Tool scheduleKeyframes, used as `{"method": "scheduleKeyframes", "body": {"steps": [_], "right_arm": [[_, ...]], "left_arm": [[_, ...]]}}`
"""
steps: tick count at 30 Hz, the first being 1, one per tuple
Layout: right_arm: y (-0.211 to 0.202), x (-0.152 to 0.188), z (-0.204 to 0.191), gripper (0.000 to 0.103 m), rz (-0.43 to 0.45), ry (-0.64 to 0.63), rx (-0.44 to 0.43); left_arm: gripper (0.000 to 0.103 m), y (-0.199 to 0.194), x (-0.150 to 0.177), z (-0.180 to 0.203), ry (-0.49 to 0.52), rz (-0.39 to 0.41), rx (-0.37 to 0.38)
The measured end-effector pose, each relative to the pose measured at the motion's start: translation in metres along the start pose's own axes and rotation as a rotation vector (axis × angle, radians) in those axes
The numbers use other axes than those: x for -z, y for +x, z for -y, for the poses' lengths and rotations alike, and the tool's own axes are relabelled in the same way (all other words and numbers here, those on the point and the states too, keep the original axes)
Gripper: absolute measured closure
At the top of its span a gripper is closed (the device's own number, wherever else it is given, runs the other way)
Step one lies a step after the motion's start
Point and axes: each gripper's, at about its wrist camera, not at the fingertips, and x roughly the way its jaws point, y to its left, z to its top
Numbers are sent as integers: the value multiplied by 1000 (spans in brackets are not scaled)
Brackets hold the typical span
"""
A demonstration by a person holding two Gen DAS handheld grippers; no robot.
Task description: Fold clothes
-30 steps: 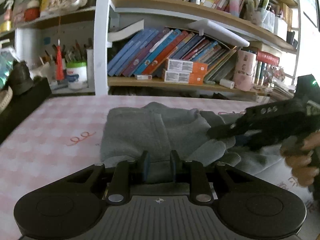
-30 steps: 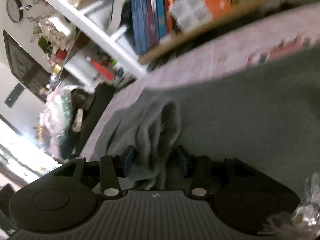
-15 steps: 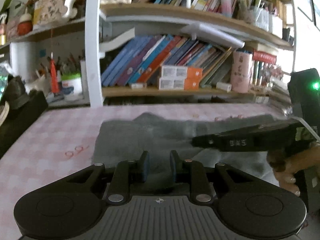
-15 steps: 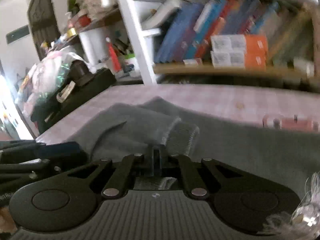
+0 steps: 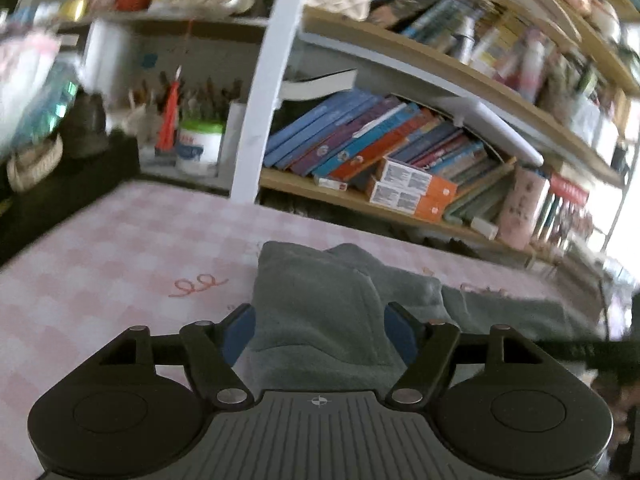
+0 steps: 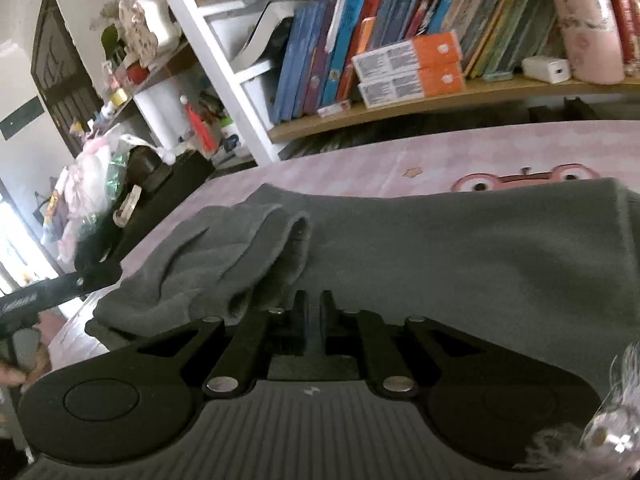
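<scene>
A grey fleece garment [image 5: 332, 300] lies on the pink checked cloth, partly folded, its sleeve and cuff [image 6: 256, 248] laid over the body [image 6: 460, 248]. My left gripper [image 5: 318, 330] is open, its blue-padded fingers [image 5: 240, 330] spread either side of the folded end, holding nothing. My right gripper [image 6: 314, 312] has its jaws nearly together just over the garment's near edge beside the cuff; I cannot tell whether cloth is pinched between them. The right gripper shows as a dark bar at the right of the left wrist view [image 5: 580, 350].
The pink checked table cover [image 5: 120, 264] carries a cartoon print [image 6: 520, 176]. Behind it stands a white-framed bookshelf [image 5: 264, 92] with leaning books [image 6: 340, 56], orange boxes [image 6: 412, 68] and a pink tumbler [image 5: 524, 208]. Dark clutter and bags [image 6: 92, 184] sit at the left edge.
My left gripper has opened wide and let go of the garment. My right gripper stays nearly shut and has swung to face the shelf, with the sleeve lying flatter on the body.
</scene>
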Motion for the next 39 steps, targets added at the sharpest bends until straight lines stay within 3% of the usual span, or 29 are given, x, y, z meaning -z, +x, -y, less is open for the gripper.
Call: {"method": "scheduleKeyframes", "body": {"steps": [4,8,12,13,16,23,25,33,39], "right_arm": [[-7,7,10,95,-16,18,13],[-7,11,9,92,-23,6,16],[-7,13,5,88,-19,-27,16],[-7,13,5,87,-19,-28,15],[-7,13,6,85,-19,-17,4],[-7,14,0,77,-31,-26,-54],[-8,15,-5,73,-31,-46,-69],[-10,16,-14,66,-34,-89,-86],[-12,15,-14,62,-29,-91,-76]], "left_arm": [[32,22,-4,-23,-136,-49,15],[34,42,0,-42,-289,-103,84],[61,48,5,-49,-389,-120,164],[68,44,5,-47,-388,-110,172],[73,23,-2,-31,-311,-37,191],[73,32,4,-53,-317,-73,76],[73,33,4,-64,-338,-71,73],[72,31,-15,-69,-239,-63,-44],[61,19,-18,-55,-155,-29,-119]]}}
